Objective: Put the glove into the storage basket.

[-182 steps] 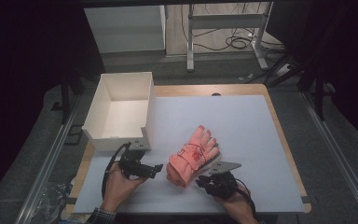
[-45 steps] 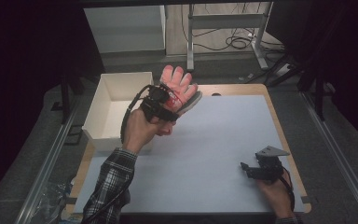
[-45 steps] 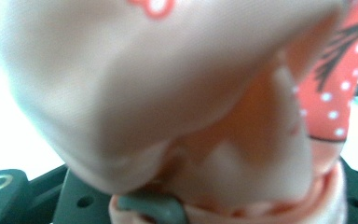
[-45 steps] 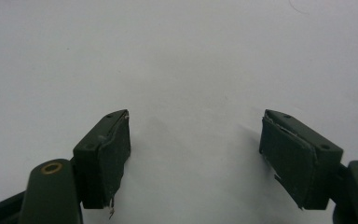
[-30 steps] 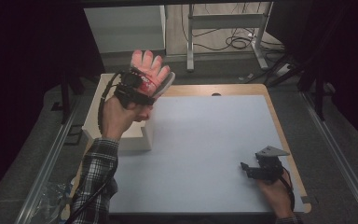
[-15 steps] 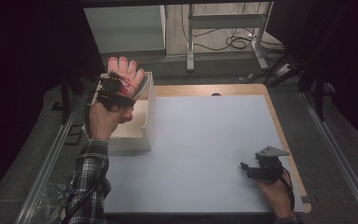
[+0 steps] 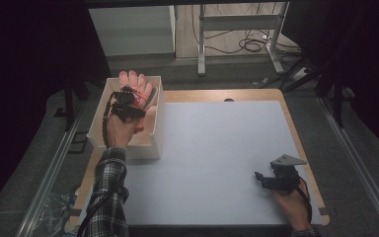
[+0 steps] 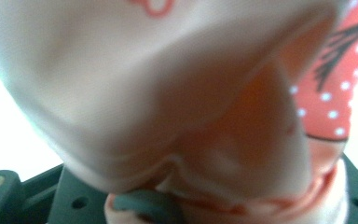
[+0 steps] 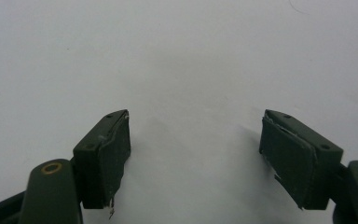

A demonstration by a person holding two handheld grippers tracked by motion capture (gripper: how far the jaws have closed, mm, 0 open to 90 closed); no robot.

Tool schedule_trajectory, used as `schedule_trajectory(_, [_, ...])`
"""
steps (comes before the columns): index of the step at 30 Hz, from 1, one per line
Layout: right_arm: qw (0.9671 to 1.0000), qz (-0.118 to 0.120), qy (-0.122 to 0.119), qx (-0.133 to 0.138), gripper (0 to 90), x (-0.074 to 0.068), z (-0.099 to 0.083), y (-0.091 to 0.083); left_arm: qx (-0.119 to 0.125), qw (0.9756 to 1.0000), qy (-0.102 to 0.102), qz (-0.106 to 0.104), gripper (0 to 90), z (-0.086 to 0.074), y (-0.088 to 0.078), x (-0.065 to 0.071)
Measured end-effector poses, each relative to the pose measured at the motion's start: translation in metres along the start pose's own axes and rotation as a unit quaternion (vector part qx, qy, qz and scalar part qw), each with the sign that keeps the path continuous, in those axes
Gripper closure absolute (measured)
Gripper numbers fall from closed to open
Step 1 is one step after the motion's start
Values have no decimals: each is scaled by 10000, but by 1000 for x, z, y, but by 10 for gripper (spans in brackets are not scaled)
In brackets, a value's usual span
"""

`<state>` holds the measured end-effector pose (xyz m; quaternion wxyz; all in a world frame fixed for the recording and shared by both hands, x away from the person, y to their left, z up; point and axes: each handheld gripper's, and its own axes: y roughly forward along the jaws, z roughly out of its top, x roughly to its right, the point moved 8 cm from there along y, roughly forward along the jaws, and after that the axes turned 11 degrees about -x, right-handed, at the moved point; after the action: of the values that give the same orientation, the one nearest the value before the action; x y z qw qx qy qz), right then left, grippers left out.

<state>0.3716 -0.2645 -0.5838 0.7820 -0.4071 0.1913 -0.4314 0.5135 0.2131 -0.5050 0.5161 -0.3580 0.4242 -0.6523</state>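
A soft pink cloth bundle with a red dotted print sits in my left gripper, which is shut on it inside the top of the white open box at the table's left. The jaws have just been opening slightly, with the bundle still between them. In the left gripper view the pink bundle presses close to the camera and hides the jaw tips. My right gripper rests low over the white table sheet at the front right. It stands open with nothing between its fingers.
The wooden table edge frames the white sheet. Beyond the table stand a white cabinet and a metal stand with cables on the floor. Metal rails run along both sides.
My left hand has carried the pink bundle from over the table's back edge leftward and down into the white box. The right gripper has stayed where it was.
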Motion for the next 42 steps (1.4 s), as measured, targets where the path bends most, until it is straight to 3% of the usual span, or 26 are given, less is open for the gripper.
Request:
schedule_trajectory(9, [10000, 0, -3, 1, 249, 0, 0, 0, -439, 9988, 17, 203, 429, 7, 34, 3])
schedule_trajectory(16, [10000, 1, -3, 2, 249, 0, 0, 0, -797, 9967, -46, 140, 399, 6, 49, 7])
schedule_trajectory(18, [10000, 1, -3, 2, 249, 0, 0, 0, -1064, 9943, -26, 30, 360, 1, 57, 10])
schedule_trajectory(23, [10000, 1, -5, 3, 249, 0, 0, 0, -1309, 9914, 6, -33, 208, -4, 66, 11])
schedule_trajectory(29, [10000, -1, -5, 2, 248, 0, 0, 0, -1261, 9920, -68, -41, 111, -3, 58, 10])
schedule_trajectory(37, [10000, -3, -7, 2, 248, 0, 0, 0, -1189, 9928, -103, -122, 85, -6, 48, 7])
schedule_trajectory(42, [10000, -3, -8, 3, 248, 0, 0, 0, -1003, 9940, -170, -411, 60, -4, 43, 7])
